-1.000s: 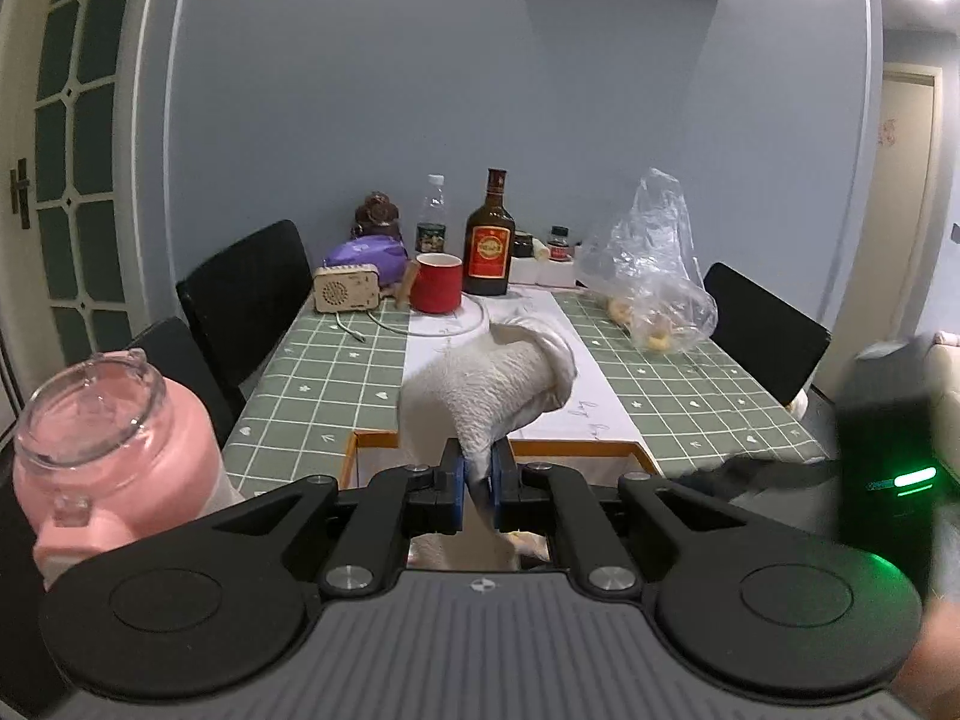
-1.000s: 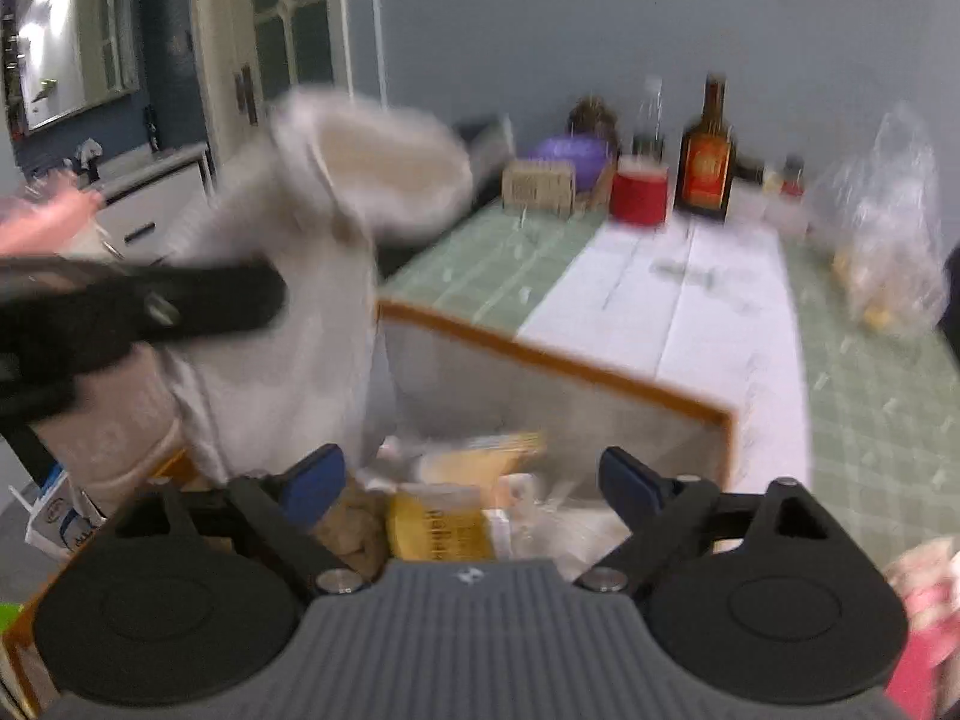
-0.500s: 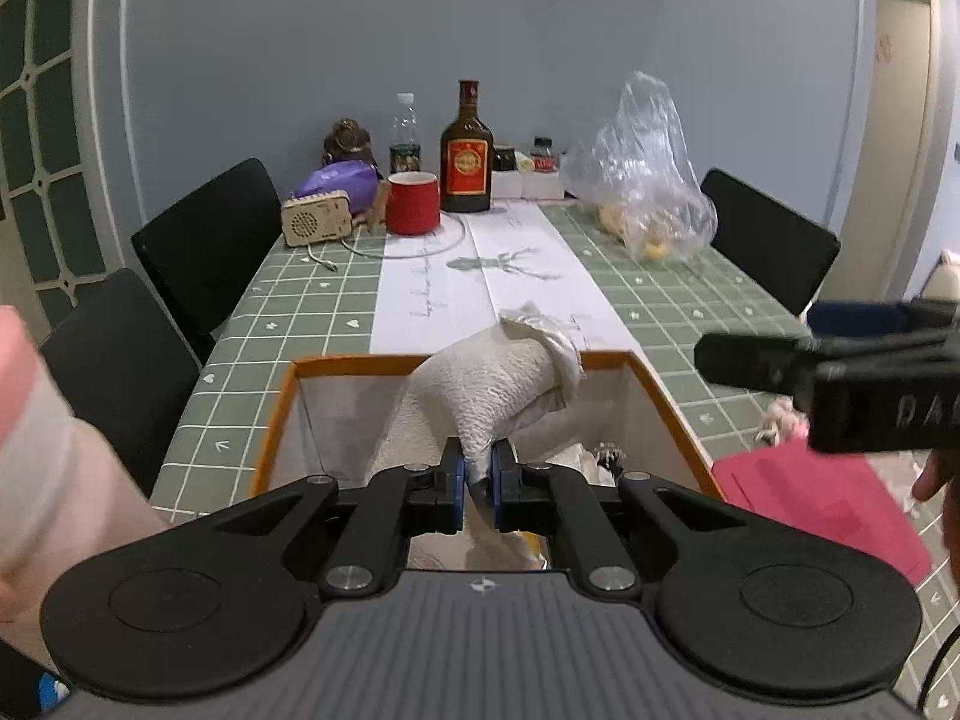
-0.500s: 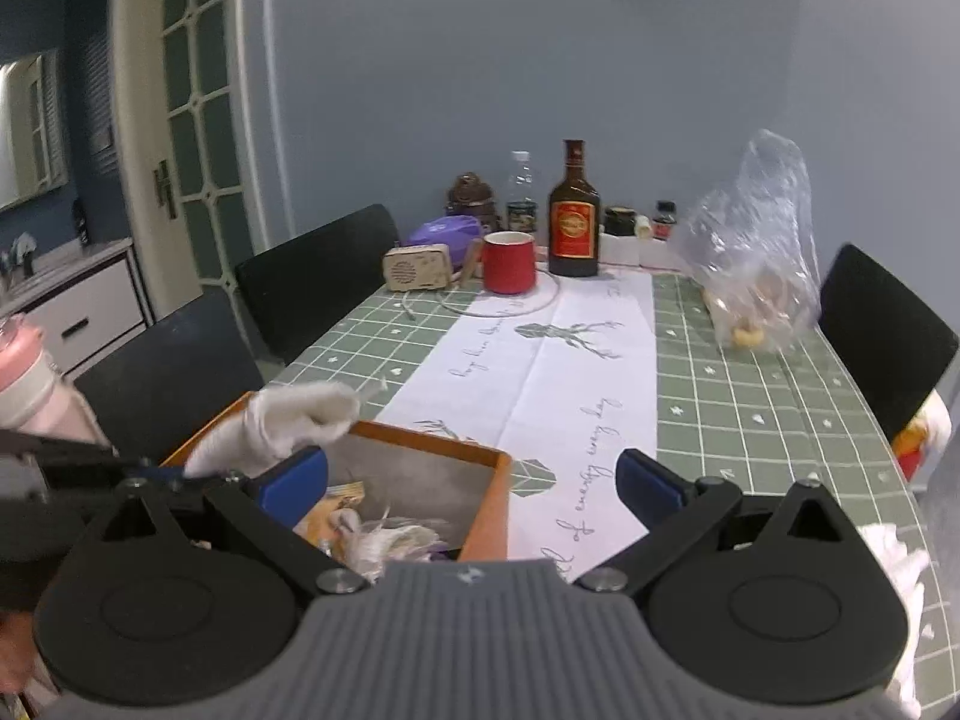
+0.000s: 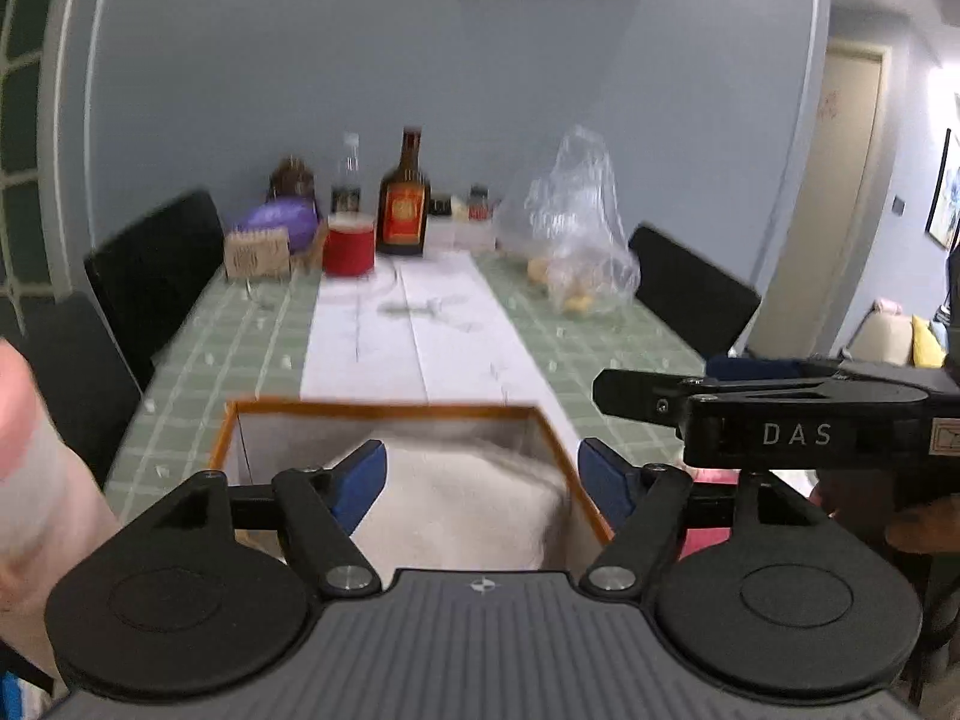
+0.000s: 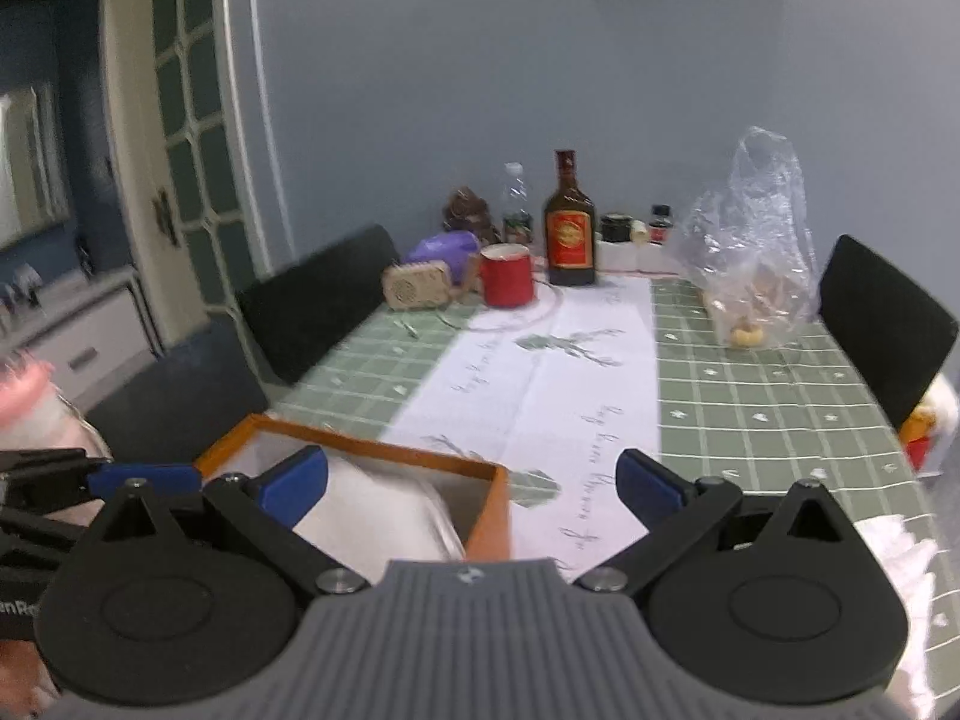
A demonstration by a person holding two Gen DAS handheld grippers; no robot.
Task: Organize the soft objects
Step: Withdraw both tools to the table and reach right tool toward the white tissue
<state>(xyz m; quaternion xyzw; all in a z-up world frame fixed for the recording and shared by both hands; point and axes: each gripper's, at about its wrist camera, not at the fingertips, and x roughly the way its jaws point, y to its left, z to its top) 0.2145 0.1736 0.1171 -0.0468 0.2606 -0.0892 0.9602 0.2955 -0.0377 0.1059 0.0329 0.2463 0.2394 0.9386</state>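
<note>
While the white plush cloth (image 5: 462, 498) lies inside the orange-rimmed storage box (image 5: 384, 408), blurred as if only just settling, lift the left gripper (image 5: 480, 477) straight up, fingers spread wide and holding nothing, so no fibre snags on the blue pads (image 5: 360, 480). Keep clear of the box wall. Swing the right gripper (image 6: 471, 480), likewise spread and empty, toward the white fluffy item (image 6: 900, 546) near the table's right edge. Approach low, pinch a thick fold, not a loose tuft.
</note>
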